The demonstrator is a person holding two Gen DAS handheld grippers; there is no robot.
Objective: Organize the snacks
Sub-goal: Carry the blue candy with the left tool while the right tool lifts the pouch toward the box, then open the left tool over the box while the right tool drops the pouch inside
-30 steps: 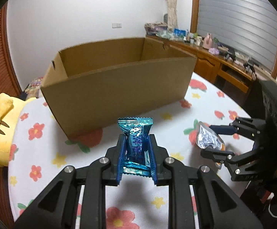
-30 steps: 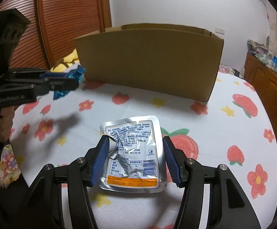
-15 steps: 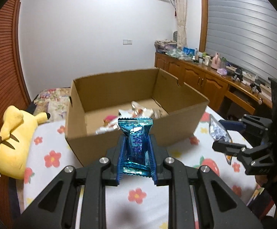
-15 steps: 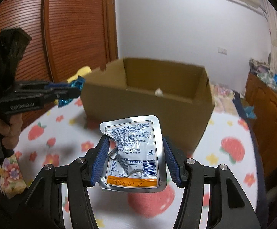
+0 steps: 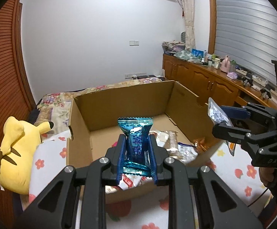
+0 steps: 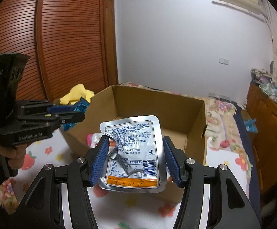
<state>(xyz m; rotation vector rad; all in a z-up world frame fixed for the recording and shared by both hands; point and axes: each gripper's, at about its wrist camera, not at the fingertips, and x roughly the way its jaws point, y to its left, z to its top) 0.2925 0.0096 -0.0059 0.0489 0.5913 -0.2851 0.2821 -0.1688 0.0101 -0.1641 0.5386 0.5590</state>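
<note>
My left gripper is shut on a blue foil candy packet, held over the near edge of an open cardboard box. Several snack wrappers lie on the box floor. My right gripper is shut on a crumpled silver pouch with an orange strip, held above the box's near wall. In the left wrist view the right gripper with the silver pouch hangs by the box's right wall. The right wrist view shows the left gripper at the box's left corner with the blue packet.
The box stands on a white cloth with red flowers and strawberries. A yellow plush toy lies left of the box. A wooden cabinet with clutter runs along the right wall. A person's hand holds the left gripper's handle.
Both grippers have risen and moved toward the box with their snacks still held. The box's inside and the wrappers in it have come into view.
</note>
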